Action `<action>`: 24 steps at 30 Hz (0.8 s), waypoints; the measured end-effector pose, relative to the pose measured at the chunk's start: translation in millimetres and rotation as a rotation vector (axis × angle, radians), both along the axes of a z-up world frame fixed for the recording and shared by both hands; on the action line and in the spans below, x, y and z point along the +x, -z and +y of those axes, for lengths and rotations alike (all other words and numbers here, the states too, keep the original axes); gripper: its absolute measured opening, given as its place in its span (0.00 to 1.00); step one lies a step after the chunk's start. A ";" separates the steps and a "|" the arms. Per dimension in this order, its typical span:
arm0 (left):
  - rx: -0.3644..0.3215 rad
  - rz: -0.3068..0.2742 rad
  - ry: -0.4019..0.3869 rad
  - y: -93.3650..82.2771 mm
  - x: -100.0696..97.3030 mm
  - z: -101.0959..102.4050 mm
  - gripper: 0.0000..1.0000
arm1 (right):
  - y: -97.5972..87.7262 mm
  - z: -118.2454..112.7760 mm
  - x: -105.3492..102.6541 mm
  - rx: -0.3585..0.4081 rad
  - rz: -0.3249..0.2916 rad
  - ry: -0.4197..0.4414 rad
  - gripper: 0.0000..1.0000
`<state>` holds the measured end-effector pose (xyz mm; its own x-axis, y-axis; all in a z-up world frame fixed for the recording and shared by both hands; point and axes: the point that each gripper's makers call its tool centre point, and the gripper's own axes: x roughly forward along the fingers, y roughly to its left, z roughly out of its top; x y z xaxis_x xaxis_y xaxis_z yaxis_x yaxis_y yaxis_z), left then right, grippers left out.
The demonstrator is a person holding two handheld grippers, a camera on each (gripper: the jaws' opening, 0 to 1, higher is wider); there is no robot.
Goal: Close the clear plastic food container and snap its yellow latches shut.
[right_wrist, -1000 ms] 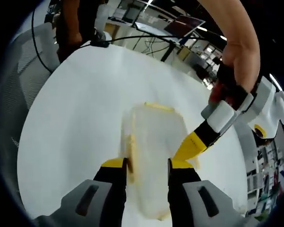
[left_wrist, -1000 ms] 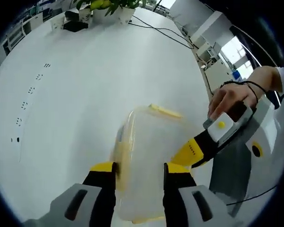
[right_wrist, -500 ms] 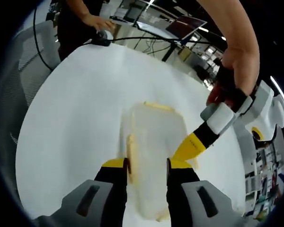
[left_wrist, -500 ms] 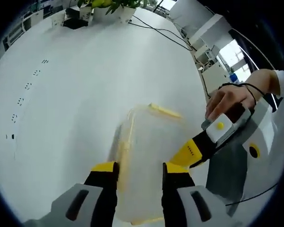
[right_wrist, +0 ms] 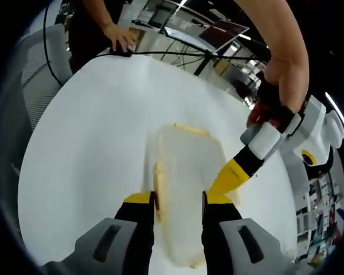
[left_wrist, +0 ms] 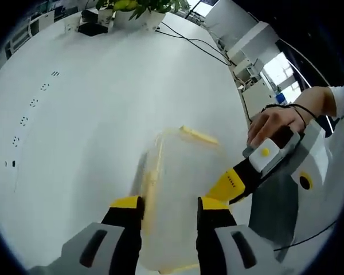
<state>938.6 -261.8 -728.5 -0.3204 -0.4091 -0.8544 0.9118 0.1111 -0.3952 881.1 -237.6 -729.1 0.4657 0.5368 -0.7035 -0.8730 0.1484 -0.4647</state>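
Note:
A clear plastic container (left_wrist: 180, 177) with its lid on lies on the white table (left_wrist: 92, 114). A yellow latch (left_wrist: 199, 136) shows at its far end and another (left_wrist: 150, 183) along its left side. My left gripper (left_wrist: 170, 207) hovers over the near part of the lid, jaws apart, the left jaw by the side latch. From the right, my right gripper (left_wrist: 229, 184), held in a hand, touches the container's right edge with its yellow tip. In the right gripper view my right gripper (right_wrist: 176, 201) stands the same way over the container (right_wrist: 186, 172), jaws apart, with the left gripper (right_wrist: 232, 175) at the right edge.
Potted plants (left_wrist: 132, 8), a black box (left_wrist: 92, 26) and black cables (left_wrist: 195, 40) lie at the table's far end. A mesh chair (right_wrist: 34, 74) stands left of the table. A person's hand (right_wrist: 120, 35) rests at the far edge by a cable.
Grippers and container hold nearly still. In the right gripper view a person's hand has come down at the table's far edge.

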 end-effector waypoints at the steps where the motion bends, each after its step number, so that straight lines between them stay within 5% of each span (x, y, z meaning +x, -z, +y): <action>1: -0.002 0.000 0.002 -0.3 -0.3 -0.4 0.32 | -0.3 0.2 -0.4 -0.004 -0.003 -0.001 0.28; 6: -0.074 -0.059 -0.029 -6.9 -1.7 -4.6 0.32 | -2.0 0.5 -2.0 0.012 -0.020 -0.012 0.31; 10: -0.150 -0.118 -0.102 -10.6 6.8 -4.1 0.32 | -0.5 2.0 -9.0 0.068 0.055 0.024 0.43; 24: -0.372 -0.281 -0.388 -41.3 7.0 25.7 0.39 | -18.8 -20.0 -2.4 0.188 0.081 0.206 0.44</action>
<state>945.6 -236.0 -687.2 0.1294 -0.7382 -0.6620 0.9076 0.3572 -0.2209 878.7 -257.6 -710.3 0.5247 0.5610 -0.6403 -0.8487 0.4032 -0.3422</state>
